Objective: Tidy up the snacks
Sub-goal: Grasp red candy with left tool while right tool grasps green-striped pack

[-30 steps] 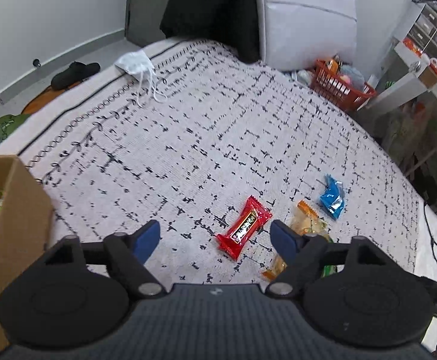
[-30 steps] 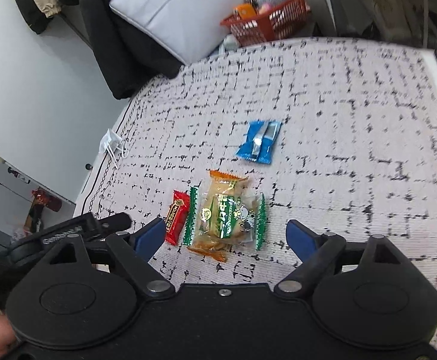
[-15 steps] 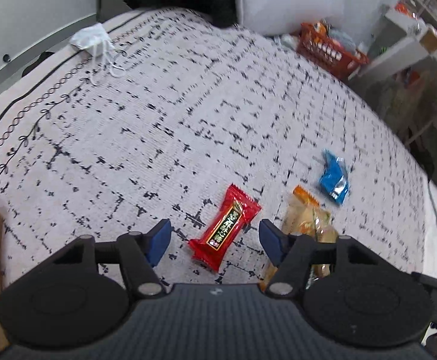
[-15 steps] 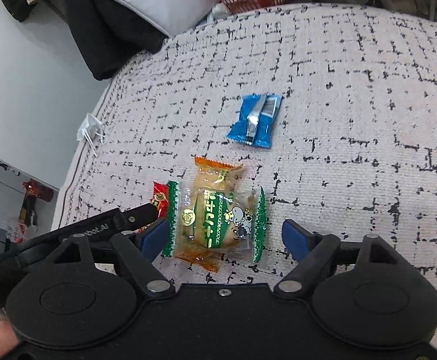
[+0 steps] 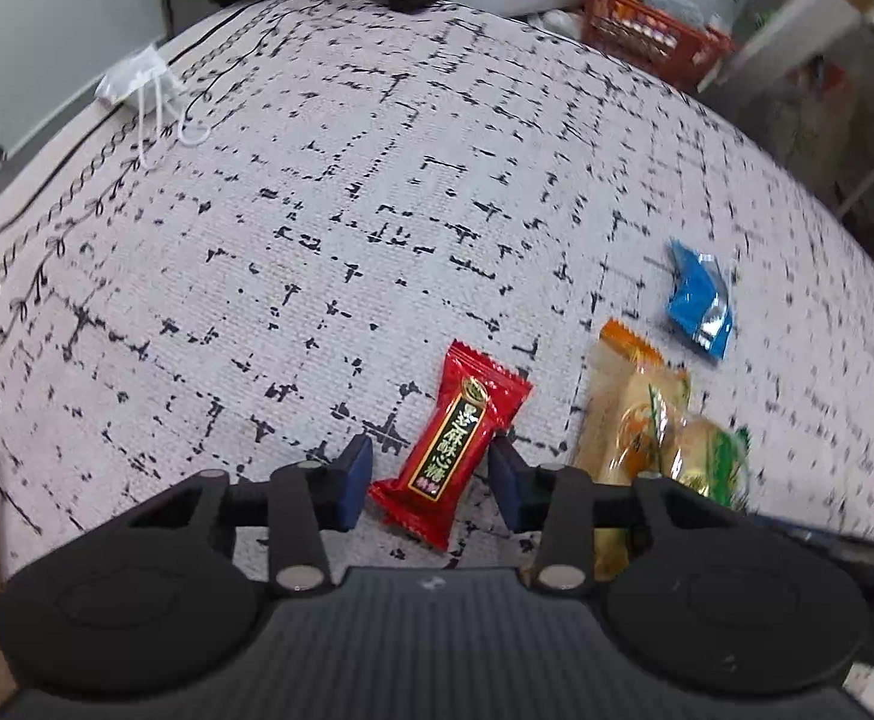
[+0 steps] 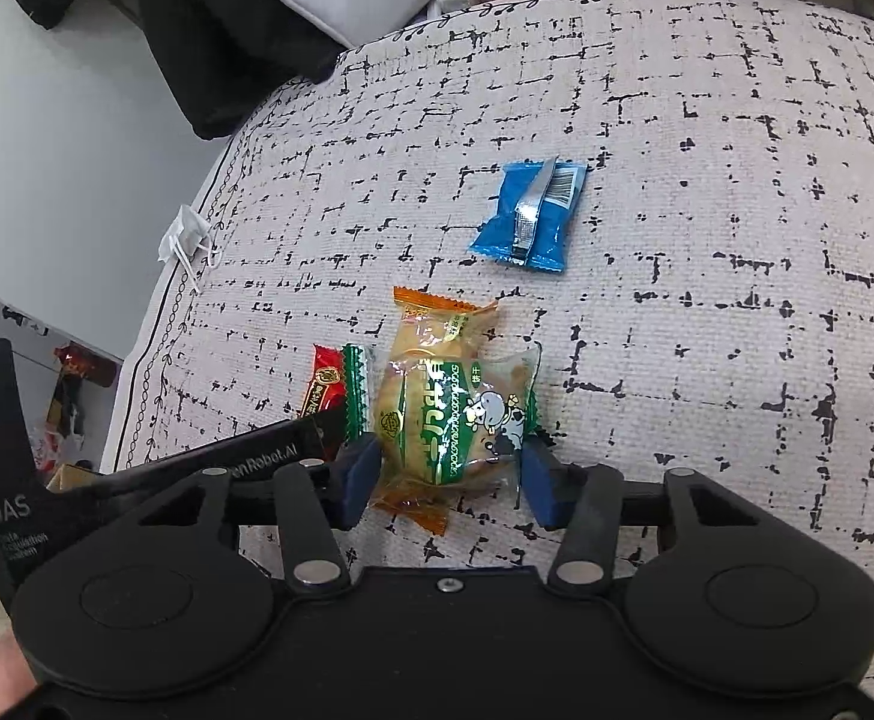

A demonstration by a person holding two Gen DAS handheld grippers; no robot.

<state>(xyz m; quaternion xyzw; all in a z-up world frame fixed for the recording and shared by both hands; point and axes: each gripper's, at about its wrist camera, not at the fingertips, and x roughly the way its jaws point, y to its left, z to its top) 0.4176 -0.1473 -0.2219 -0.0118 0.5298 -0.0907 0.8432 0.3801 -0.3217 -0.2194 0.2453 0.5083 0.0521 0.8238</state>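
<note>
— Snacks first: where's the red candy (image 5: pixel 452 441)?
— On the patterned bedspread (image 5: pixel 329 228), between your left claw (image 5: pixel 431 483) jaws, which are closing; the right pad looks at its wrapper.
— And your right claw (image 6: pixel 446 477)?
— Closing around the green-banded cake packet (image 6: pixel 455 414), pads at both sides. The blue packet (image 6: pixel 530 213) lies apart, farther right.

A patterned bed cover (image 6: pixel 707 312) carries a red candy (image 5: pixel 455 450), blue packet (image 6: pixel 530 213), two stacked cakes (image 6: pixel 449 402), perhaps a mask (image 5: pixel 134 75).
</note>
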